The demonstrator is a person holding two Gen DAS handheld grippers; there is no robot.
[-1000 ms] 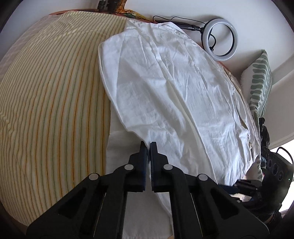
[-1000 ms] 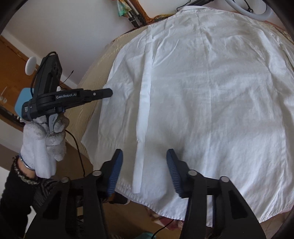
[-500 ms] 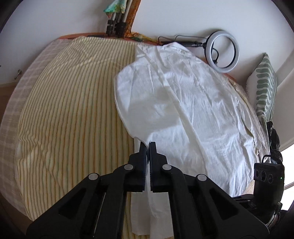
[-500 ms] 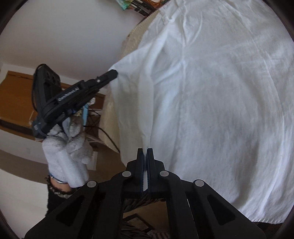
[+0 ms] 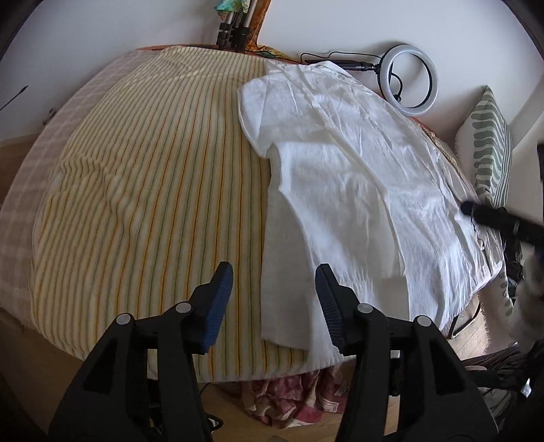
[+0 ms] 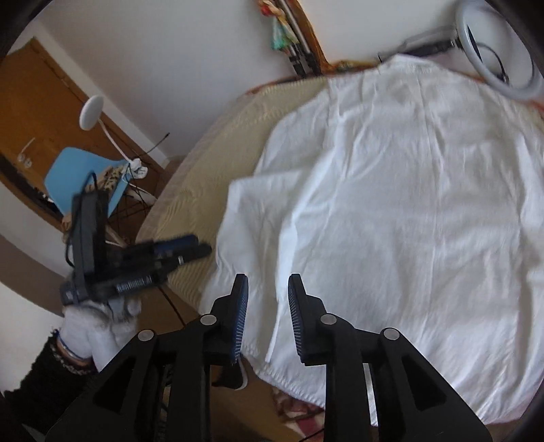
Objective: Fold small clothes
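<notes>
A white shirt lies flat on a bed with a yellow striped cover. Its left edge is folded over onto the body. My left gripper is open and empty, above the shirt's near left edge. It also shows in the right wrist view, blurred, left of the shirt. My right gripper is open and empty, above the shirt's near hem. Its tip shows at the right of the left wrist view.
A ring light lies at the bed's far end. A green patterned pillow stands at the right. A tripod leans on the far wall. A blue chair and wooden door are left of the bed.
Both grippers were shut on the shirt's edge half a second ago; both have opened and let go. The shirt's side now lies folded over its body.
</notes>
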